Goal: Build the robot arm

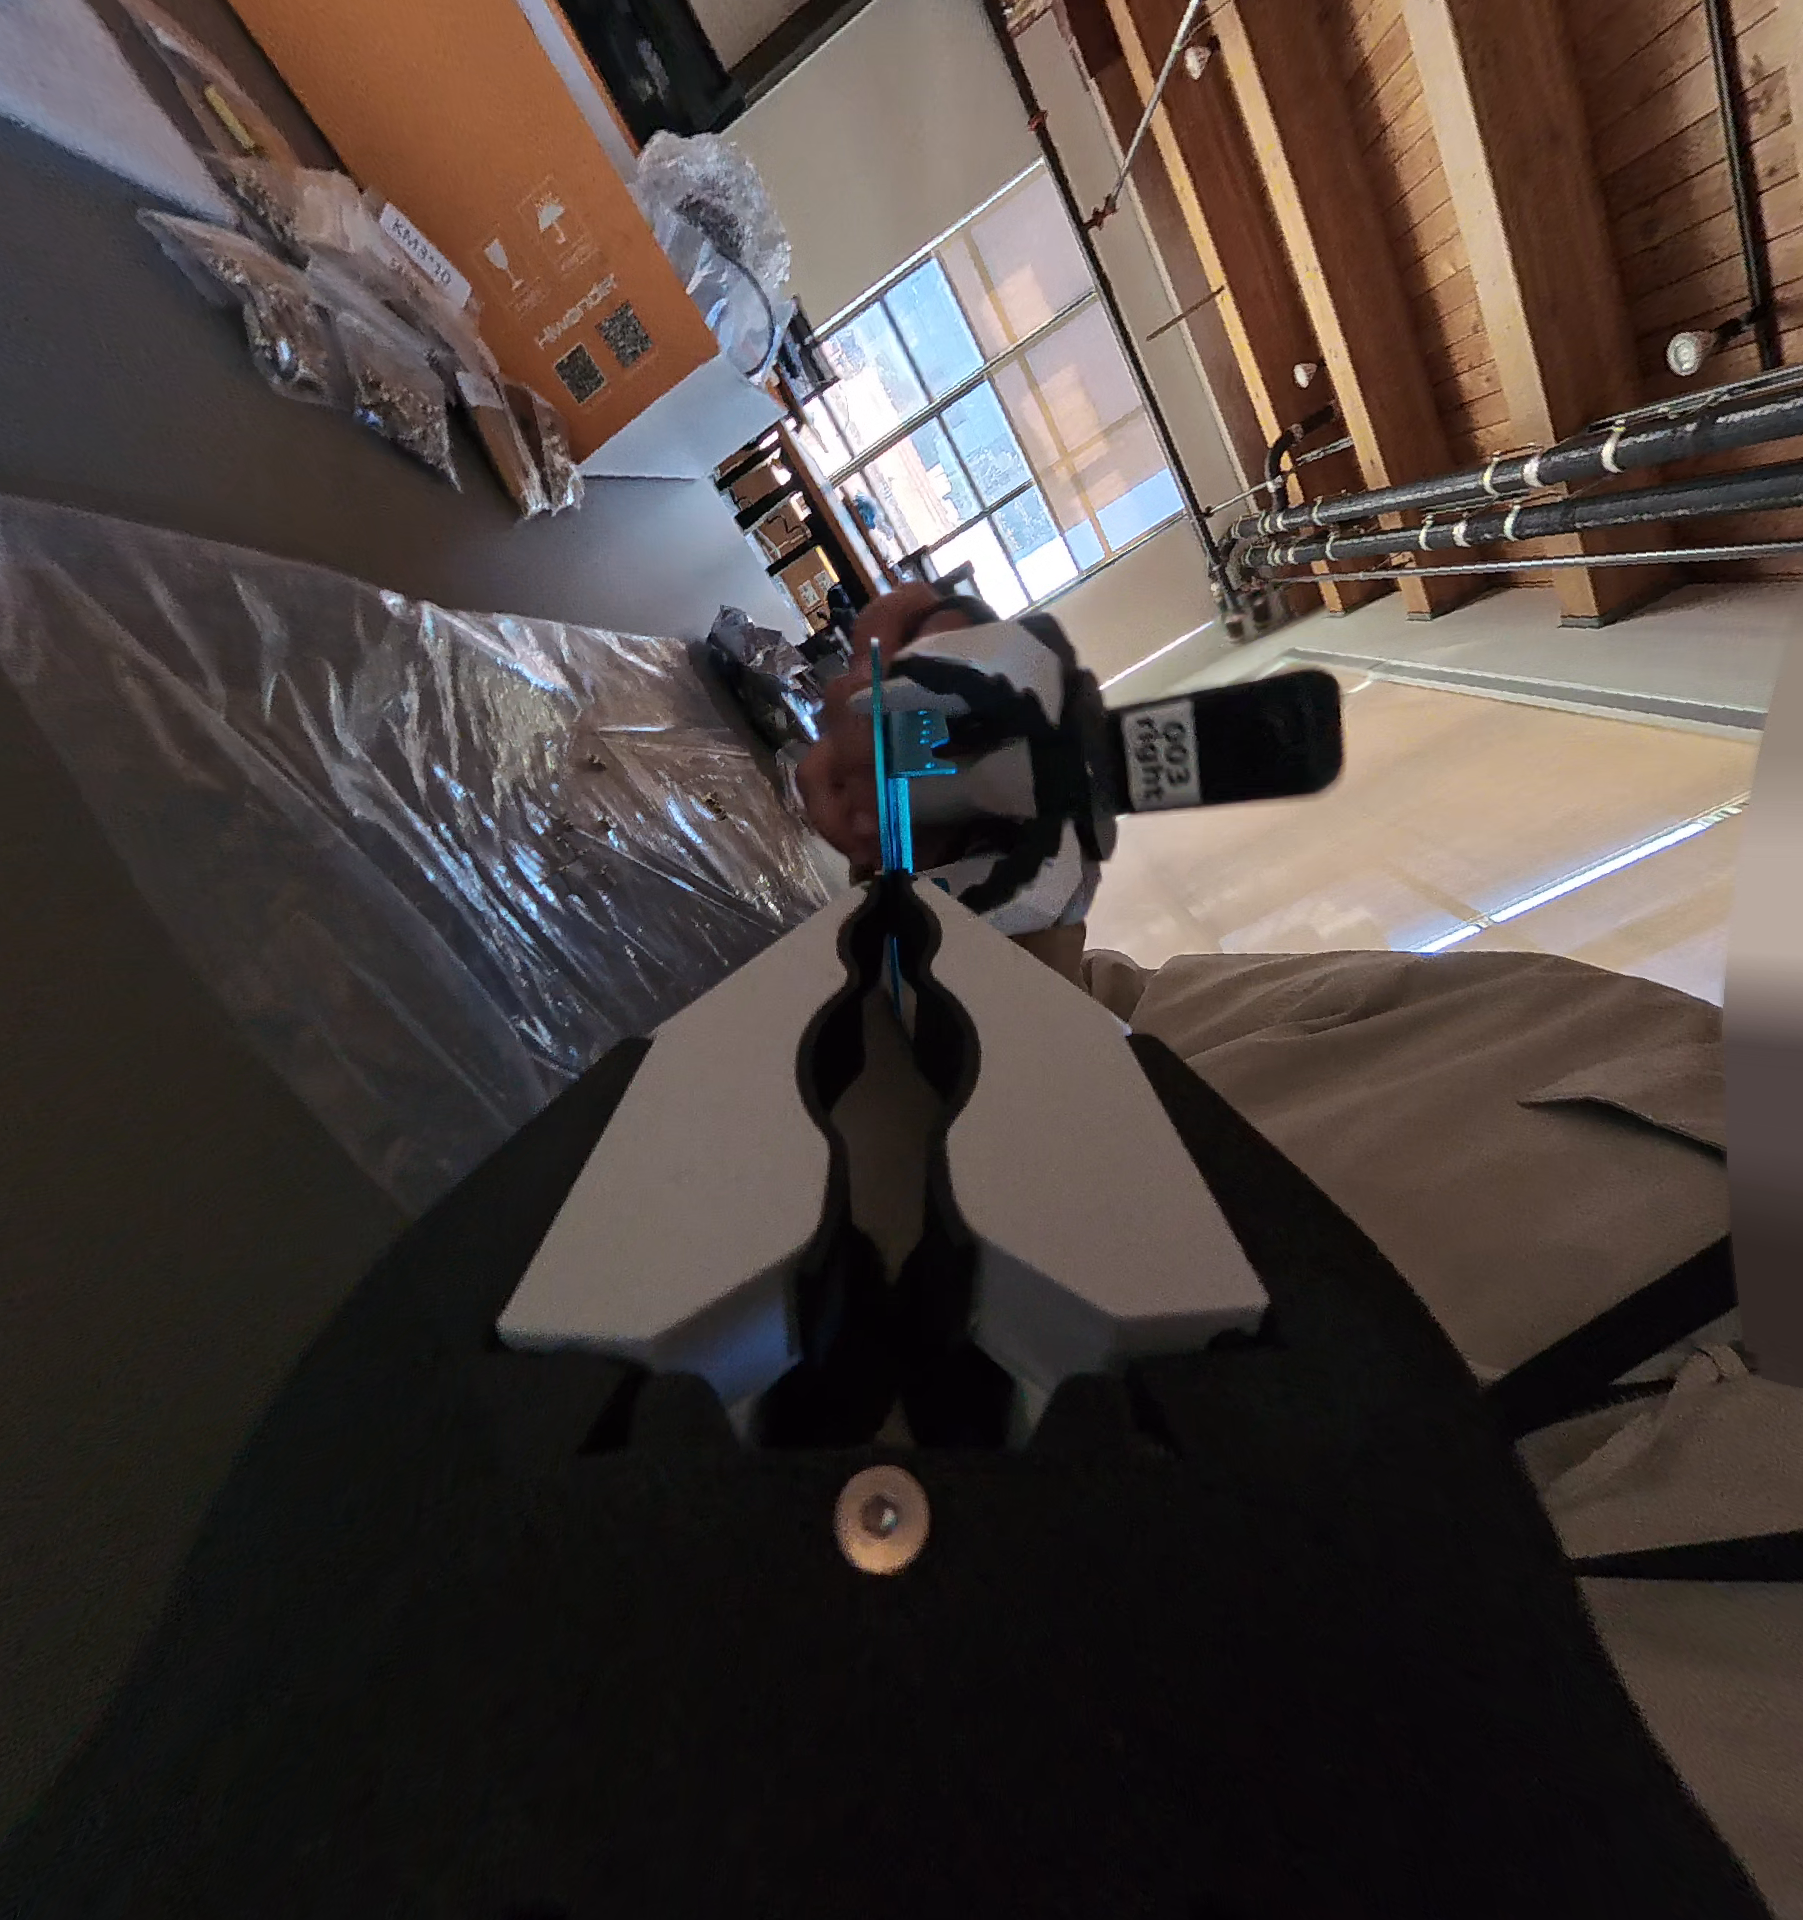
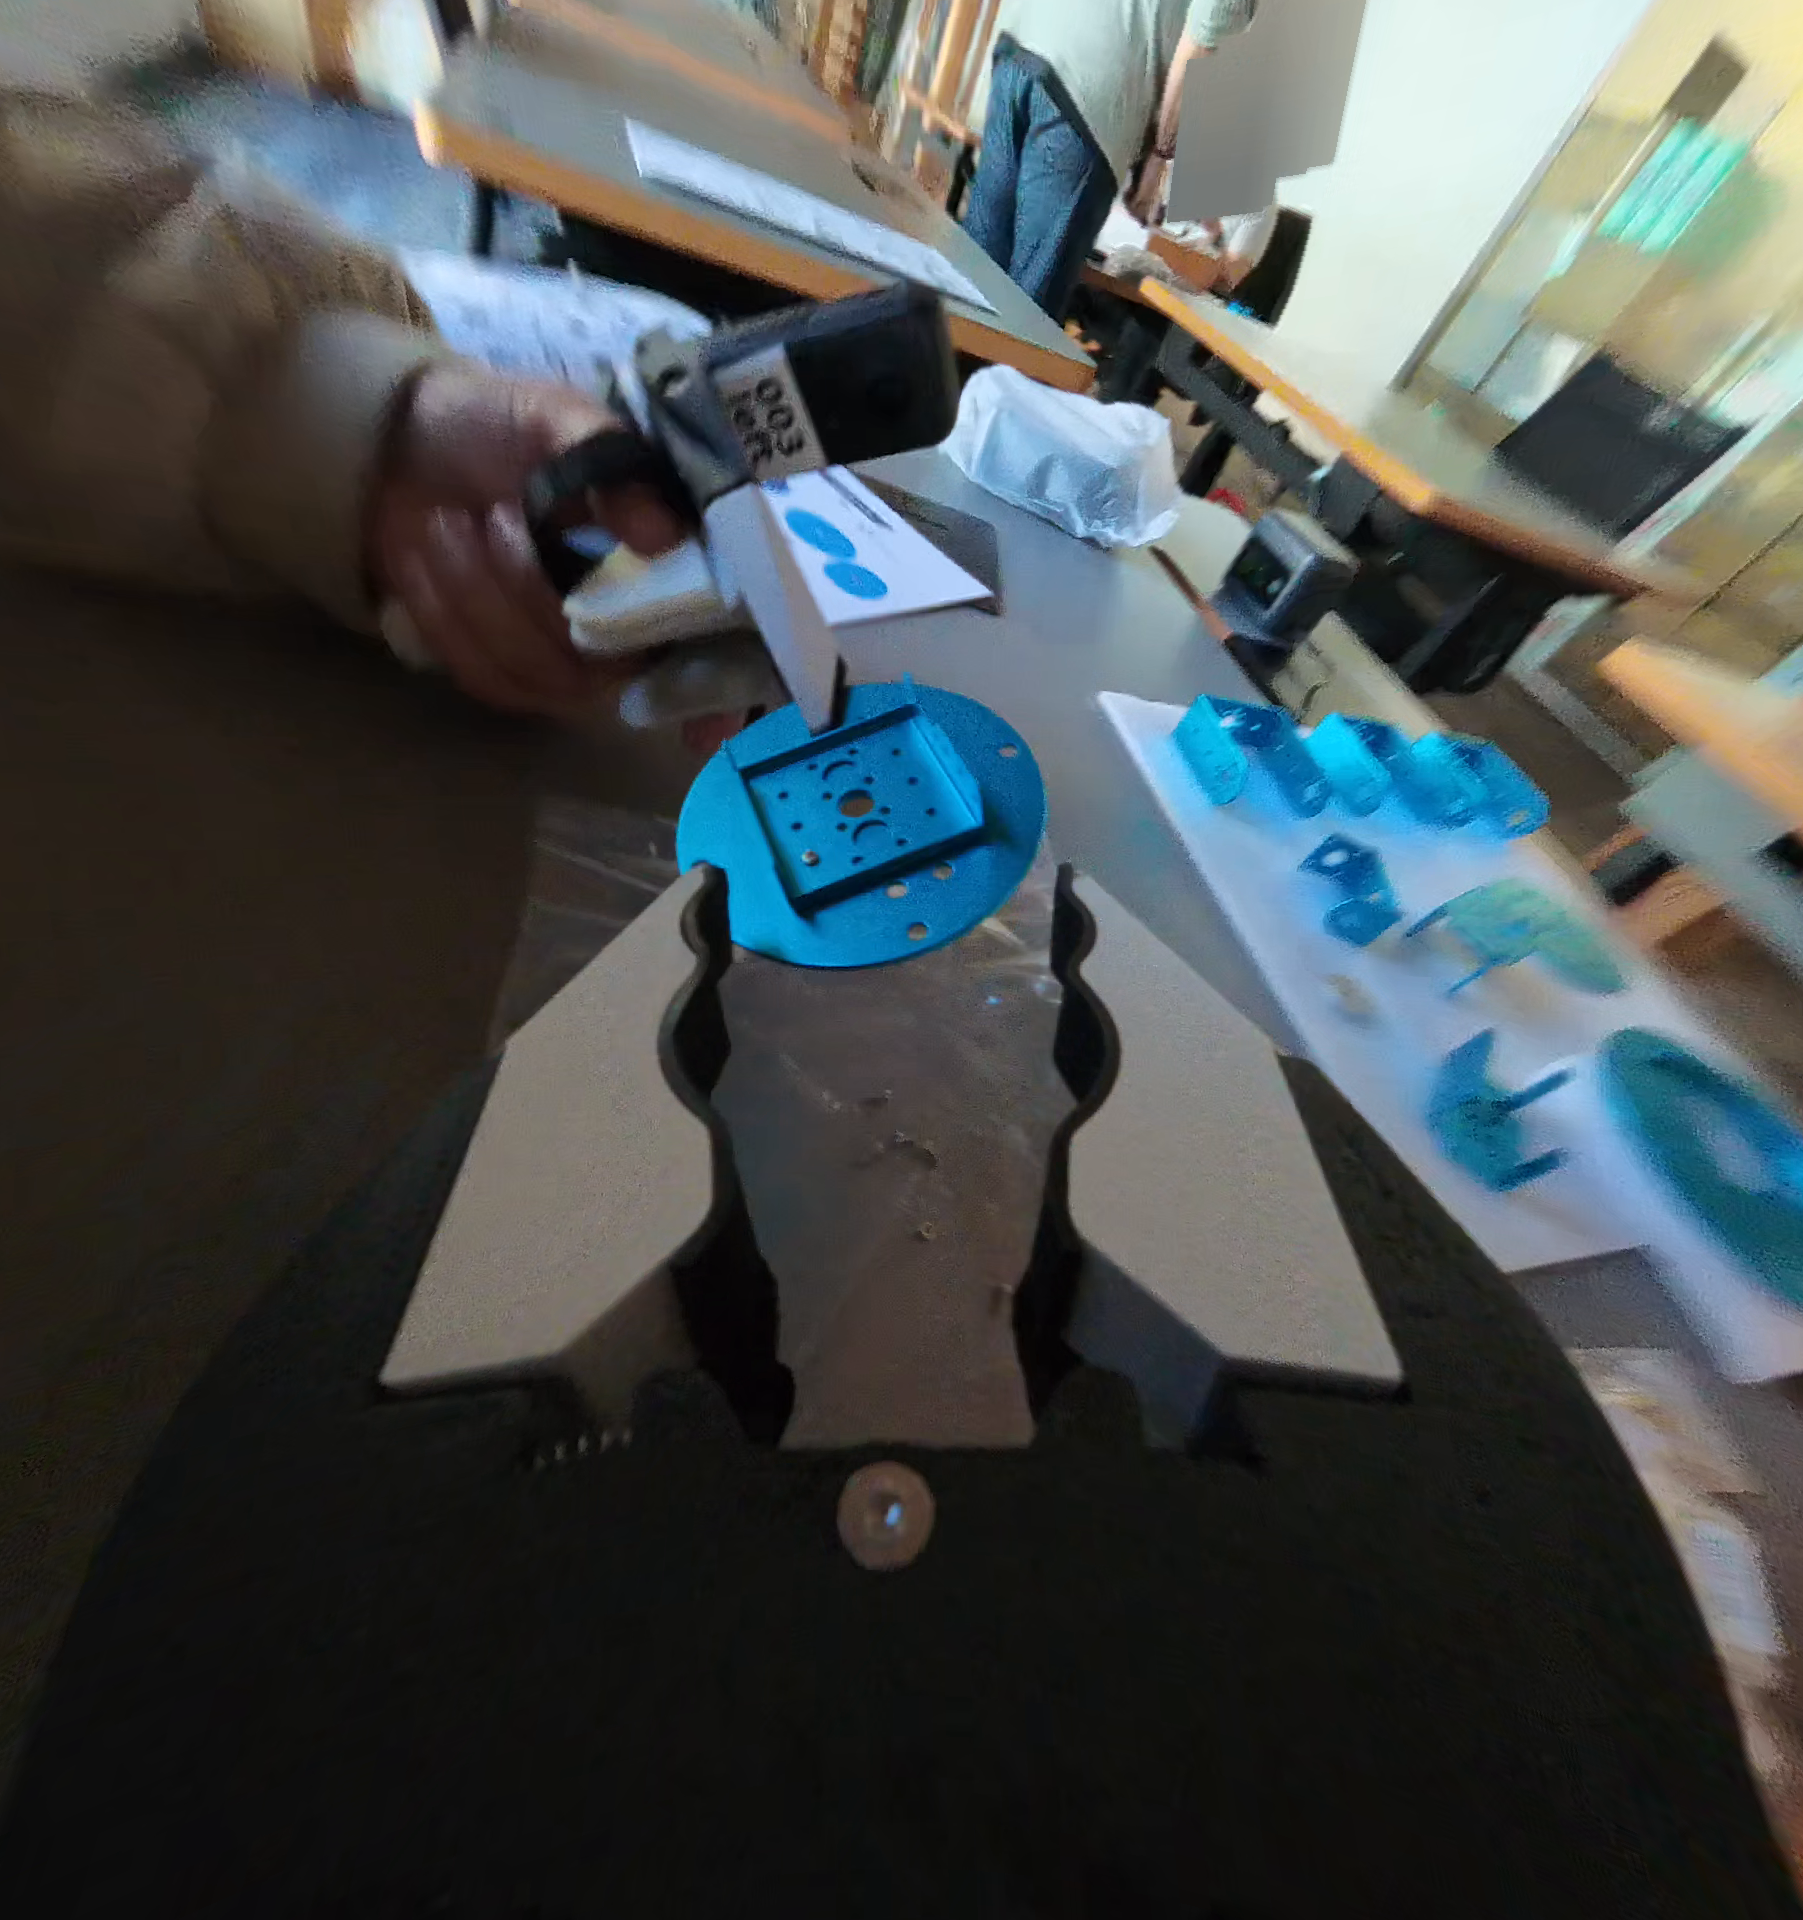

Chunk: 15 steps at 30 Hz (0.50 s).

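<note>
1. Blue round plate (image 2: 772,914) with a square blue bracket (image 2: 861,816) on it sat at the centre of the right wrist view, held edge-on in the left wrist view (image 1: 892,790).
2. Left gripper (image 1: 889,883) was clamped on the plate's rim, its fingers nearly together; in the right wrist view it (image 2: 824,717) reached down from the upper left, gripped by a hand (image 2: 481,561).
3. Right gripper (image 2: 881,883) had its fingers spread wide, the tips on either side of the plate's near edge, holding nothing.
4. Beneath lay clear plastic film (image 2: 876,1143) with small loose bits on it.
5. To the right, a white board (image 2: 1240,935) carried several more blue metal parts (image 2: 1354,774), blurred.
6. Farther back stood a white wrapped bundle (image 2: 1063,457) and a long table (image 2: 731,218), with a person (image 2: 1063,135) at the upper centre.
</note>
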Motion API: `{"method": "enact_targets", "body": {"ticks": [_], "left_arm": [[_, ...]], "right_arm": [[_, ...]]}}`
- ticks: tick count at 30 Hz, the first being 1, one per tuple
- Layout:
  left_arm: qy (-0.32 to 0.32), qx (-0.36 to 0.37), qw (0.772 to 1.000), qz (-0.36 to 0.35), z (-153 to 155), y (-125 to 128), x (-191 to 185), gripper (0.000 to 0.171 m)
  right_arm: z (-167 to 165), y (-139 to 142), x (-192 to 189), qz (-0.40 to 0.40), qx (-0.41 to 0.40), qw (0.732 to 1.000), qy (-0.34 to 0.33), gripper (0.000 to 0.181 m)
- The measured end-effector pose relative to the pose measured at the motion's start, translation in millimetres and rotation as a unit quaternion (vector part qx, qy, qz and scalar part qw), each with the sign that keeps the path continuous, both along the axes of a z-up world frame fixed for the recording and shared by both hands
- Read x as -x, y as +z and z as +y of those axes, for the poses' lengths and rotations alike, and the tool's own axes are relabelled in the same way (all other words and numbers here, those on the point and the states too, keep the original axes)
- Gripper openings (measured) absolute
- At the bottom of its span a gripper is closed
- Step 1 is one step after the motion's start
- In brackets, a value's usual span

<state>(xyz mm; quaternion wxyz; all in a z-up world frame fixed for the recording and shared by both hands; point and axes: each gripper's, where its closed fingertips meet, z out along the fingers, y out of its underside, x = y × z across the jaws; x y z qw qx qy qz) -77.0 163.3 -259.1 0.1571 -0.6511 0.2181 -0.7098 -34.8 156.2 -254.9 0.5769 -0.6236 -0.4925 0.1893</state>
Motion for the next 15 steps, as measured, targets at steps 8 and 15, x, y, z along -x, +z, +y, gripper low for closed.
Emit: {"method": "enact_targets", "body": {"ticks": [8, 15], "left_arm": [[0.002, 0.017, 1.0, 0.011, 2, -4, 1, 0.0], [0.113, -0.037, 0.987, 0.104, 45, -22, 24, 0.0]], "right_arm": [[-2, 3, 3, -0.009, -0.024, 1.0, -0.004, 0.062], [12, -43, -43, -0.038, 0.226, 0.973, -0.028, 0.041]]}}
